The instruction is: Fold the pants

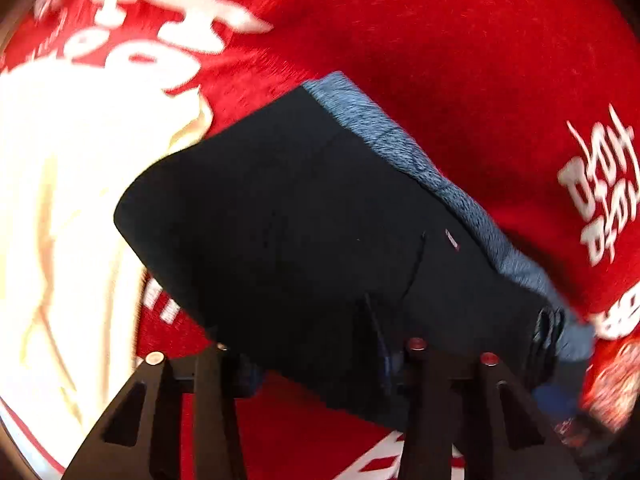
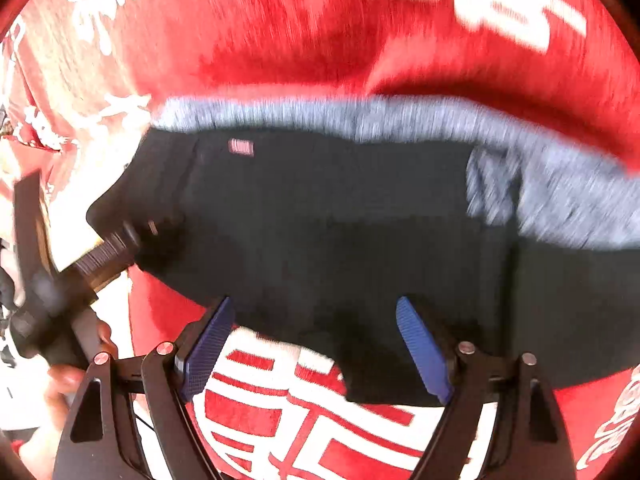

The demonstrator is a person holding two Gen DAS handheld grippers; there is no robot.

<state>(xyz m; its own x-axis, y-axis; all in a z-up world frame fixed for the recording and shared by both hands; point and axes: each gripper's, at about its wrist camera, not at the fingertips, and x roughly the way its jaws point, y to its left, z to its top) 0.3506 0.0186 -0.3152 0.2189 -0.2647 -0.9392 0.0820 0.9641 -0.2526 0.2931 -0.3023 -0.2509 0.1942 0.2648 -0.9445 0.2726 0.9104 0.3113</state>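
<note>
Dark navy pants point(image 1: 300, 220) lie folded on a red cloth, with a grey-blue inner layer point(image 1: 400, 148) showing along their far edge. Their near edge drapes over my left gripper point(image 1: 316, 344) and hides its fingertips; the jaws stand close together with the cloth between them. In the right wrist view the same gripper point(image 2: 132, 236) pinches the left corner of the pants point(image 2: 340, 220). My right gripper point(image 2: 316, 320) hovers over the pants' near edge, blue pads point(image 2: 420, 352) wide apart and nothing between them. A small striped label point(image 2: 241, 147) sits near the waistband.
The red cloth point(image 1: 440, 40) with large white lettering covers the whole surface under the pants. A pale cream patch point(image 1: 60, 200) of it fills the left of the left wrist view. A person's hand point(image 2: 60, 384) holds the left tool at the lower left.
</note>
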